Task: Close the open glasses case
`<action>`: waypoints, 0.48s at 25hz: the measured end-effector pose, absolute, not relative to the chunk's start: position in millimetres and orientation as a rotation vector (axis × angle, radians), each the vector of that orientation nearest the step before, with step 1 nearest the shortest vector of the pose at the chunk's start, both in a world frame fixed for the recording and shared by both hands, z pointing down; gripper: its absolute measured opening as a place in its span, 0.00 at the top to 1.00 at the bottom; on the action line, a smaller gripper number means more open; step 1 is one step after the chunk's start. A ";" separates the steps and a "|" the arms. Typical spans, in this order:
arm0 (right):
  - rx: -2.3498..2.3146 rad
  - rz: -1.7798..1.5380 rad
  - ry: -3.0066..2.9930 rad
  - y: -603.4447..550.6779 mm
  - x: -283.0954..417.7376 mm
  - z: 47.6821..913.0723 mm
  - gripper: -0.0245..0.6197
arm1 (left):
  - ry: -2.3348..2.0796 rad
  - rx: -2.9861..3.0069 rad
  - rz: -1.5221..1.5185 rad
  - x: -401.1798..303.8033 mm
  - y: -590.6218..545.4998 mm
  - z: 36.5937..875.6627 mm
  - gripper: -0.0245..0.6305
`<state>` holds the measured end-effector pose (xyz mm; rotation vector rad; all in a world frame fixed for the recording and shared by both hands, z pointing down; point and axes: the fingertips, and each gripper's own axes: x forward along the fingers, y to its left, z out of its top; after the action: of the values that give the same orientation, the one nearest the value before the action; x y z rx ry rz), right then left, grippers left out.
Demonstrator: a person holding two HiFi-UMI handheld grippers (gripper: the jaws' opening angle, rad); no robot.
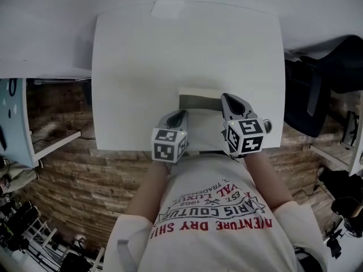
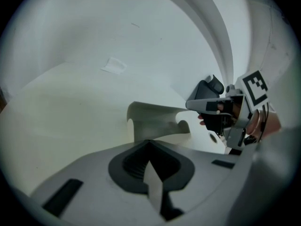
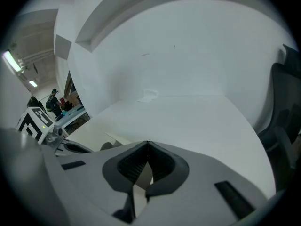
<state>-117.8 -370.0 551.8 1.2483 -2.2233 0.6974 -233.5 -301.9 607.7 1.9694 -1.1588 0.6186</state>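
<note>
Lying open near the front edge of the white table (image 1: 187, 50), the glasses case (image 1: 199, 98) is flanked by two hand-held grippers. The left gripper (image 1: 180, 114) is held just before it, the right gripper (image 1: 228, 98) at its right end; contact cannot be told. Both pairs of jaws are pressed together on nothing. The lid is judged not yet lowered, so the closing itself is left.

In the head view, the cream open glasses case with grey inside (image 1: 197, 97) was partly hidden behind the right gripper (image 1: 227, 98). The black chair (image 1: 320, 89) was cut off by the right edge.
</note>
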 end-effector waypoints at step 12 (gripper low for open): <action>1.198 0.559 -2.252 -332.8 -120.4 564.7 0.94 | -1.144 1.991 0.641 -232.9 -301.9 608.7 0.96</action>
<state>-120.4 -332.8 564.7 1.1976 -2.2524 0.5589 -232.9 -301.9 608.7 1.9915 -1.1444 0.6413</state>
